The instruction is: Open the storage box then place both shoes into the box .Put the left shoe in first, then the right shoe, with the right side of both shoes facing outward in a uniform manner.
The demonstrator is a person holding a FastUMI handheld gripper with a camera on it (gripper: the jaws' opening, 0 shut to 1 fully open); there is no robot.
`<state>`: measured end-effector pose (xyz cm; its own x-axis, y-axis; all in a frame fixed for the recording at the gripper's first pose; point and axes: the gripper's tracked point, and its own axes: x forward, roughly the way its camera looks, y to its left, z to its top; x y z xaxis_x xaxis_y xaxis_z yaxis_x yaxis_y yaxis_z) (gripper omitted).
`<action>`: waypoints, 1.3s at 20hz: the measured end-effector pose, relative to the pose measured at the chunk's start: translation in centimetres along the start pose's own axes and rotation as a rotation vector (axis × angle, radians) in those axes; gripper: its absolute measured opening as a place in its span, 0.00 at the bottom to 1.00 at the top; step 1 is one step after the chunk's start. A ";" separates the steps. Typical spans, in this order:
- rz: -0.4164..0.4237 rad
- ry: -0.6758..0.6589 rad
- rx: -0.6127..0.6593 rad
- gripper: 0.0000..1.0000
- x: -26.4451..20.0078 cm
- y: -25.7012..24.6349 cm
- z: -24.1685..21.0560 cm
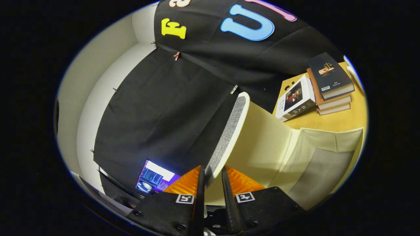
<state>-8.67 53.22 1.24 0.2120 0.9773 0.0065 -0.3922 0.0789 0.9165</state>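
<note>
gripper [212, 178] nearly closed, clamped on the storage box lid [229, 134]; the lid's lower edge sits in the narrow gap between the two fingers, both pressing its faces; one finger on the grey woven outer side, the other on the cream inner side

lid stands raised, tilted; long axis runs from the fingers up and away, leaning slightly toward the books; rounded far corner at the top, just under a clip on the black cloth wall [170, 108]; grey textured face turned to the cloth wall, smooth cream face turned to the box interior

storage box [328, 147] open, lying beyond the fingers on the side of the lid's cream face; cream fabric walls, grey panel inside, corner seams visible; rests on the wooden desk [328, 123]; no shoes seen in the part of the interior that shows

around: a white-covered book [295, 98] lying on the desk just behind the box, beside it a stack of books [331, 82], dark cover on top; both clear of the lid; a lit screen [156, 178] low on the other side of the lid, near the finger on the grey face, apart from it; pale wall [98, 98] past the cloth; nothing seen touching the lid other than the fingers
</note>
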 end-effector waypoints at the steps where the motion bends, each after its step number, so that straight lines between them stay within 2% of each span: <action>1: -0.009 0.010 -0.001 0.46 0.1 0.0 -0.2; 3: -0.019 0.021 -0.002 0.77 0.4 -0.2 -0.7; 7: -0.038 0.018 -0.011 0.83 0.2 -0.3 -0.9; 9: -0.056 0.004 -0.020 0.96 -0.4 -0.7 -0.7; 13: -0.127 -0.048 -0.059 0.96 -3.1 -2.2 0.2; 17: -0.257 -0.125 -0.127 0.96 -8.2 -4.7 1.7; 21: -0.419 -0.183 -0.181 0.96 -14.5 -8.1 2.4; 26: -0.666 -0.195 -0.234 0.96 -23.1 -13.5 1.7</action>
<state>-6.75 29.28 -10.63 0.6191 0.6562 -0.4314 -0.3011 0.7057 0.6413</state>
